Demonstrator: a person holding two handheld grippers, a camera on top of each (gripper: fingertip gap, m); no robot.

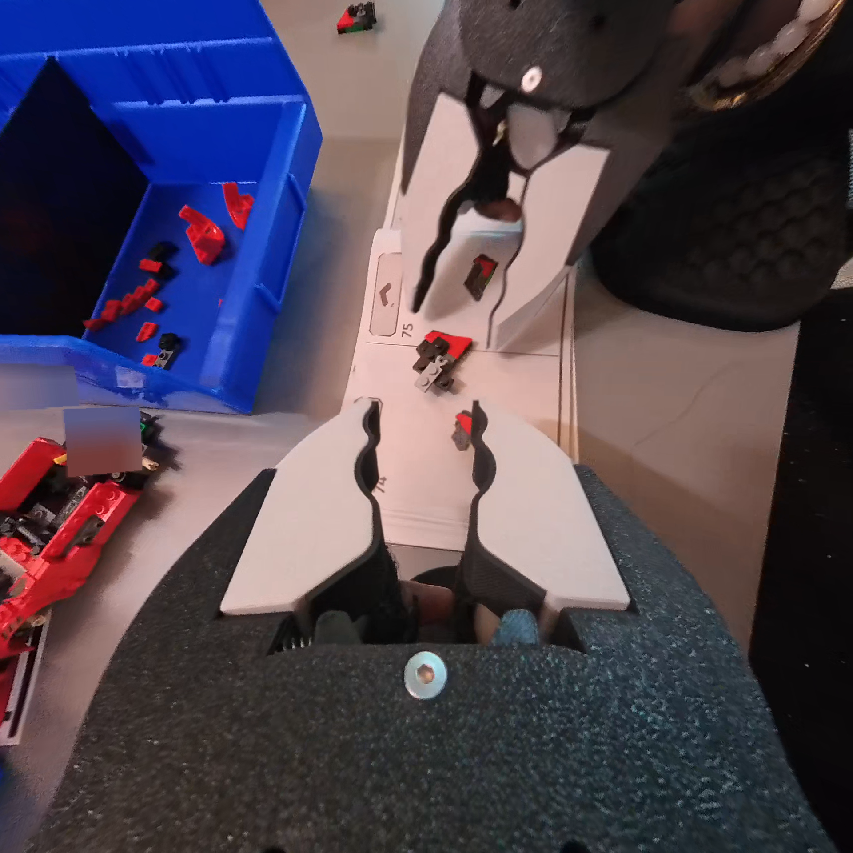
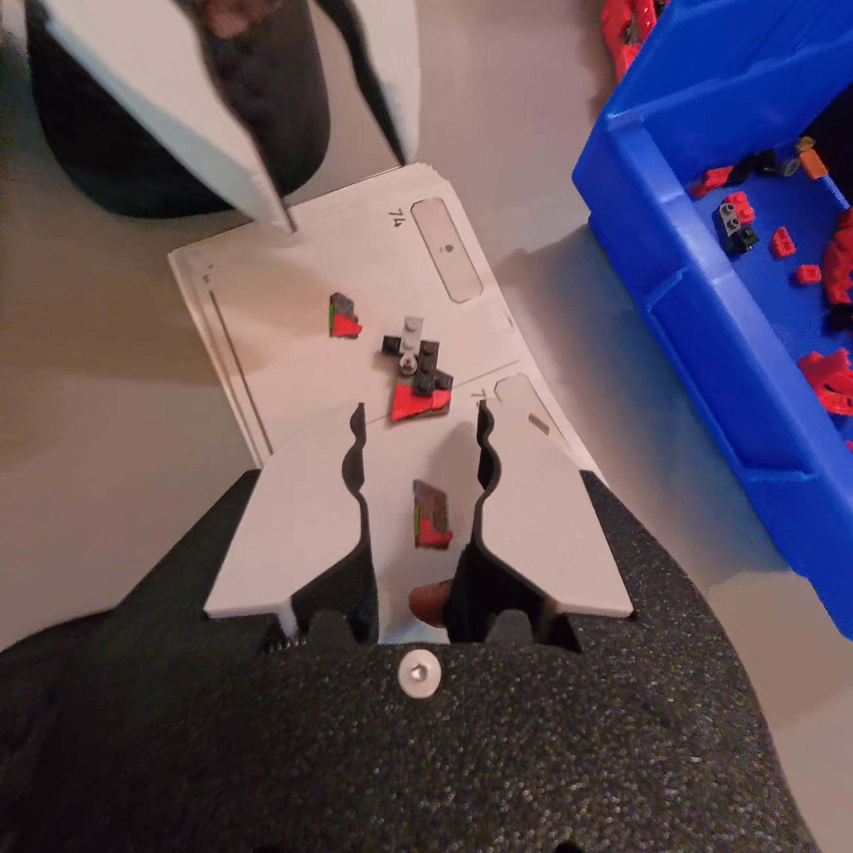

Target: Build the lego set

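Note:
A small black, grey and red lego sub-assembly [image 1: 441, 360] lies on the open white instruction booklet [image 1: 507, 392], between both grippers. My left gripper [image 1: 424, 408] is open and empty, its tips just short of the piece. My right gripper [image 1: 457, 318] faces it from the far side, open and empty. In the right wrist view the sub-assembly [image 2: 417, 369] sits just beyond my right gripper [image 2: 421, 406] on the booklet [image 2: 286, 286]. The left gripper [image 2: 346, 194] is blurred at the top. The partly built red lego car [image 1: 60, 521] lies at the left.
A blue bin [image 1: 277, 258] with several loose red and black pieces stands left of the booklet; it is at the right in the right wrist view [image 2: 683, 300]. A small red and black piece [image 1: 357, 18] lies far off. A black mesh object [image 1: 720, 240] sits right of the booklet. My hands' fingertips stand some 7 cm from each other.

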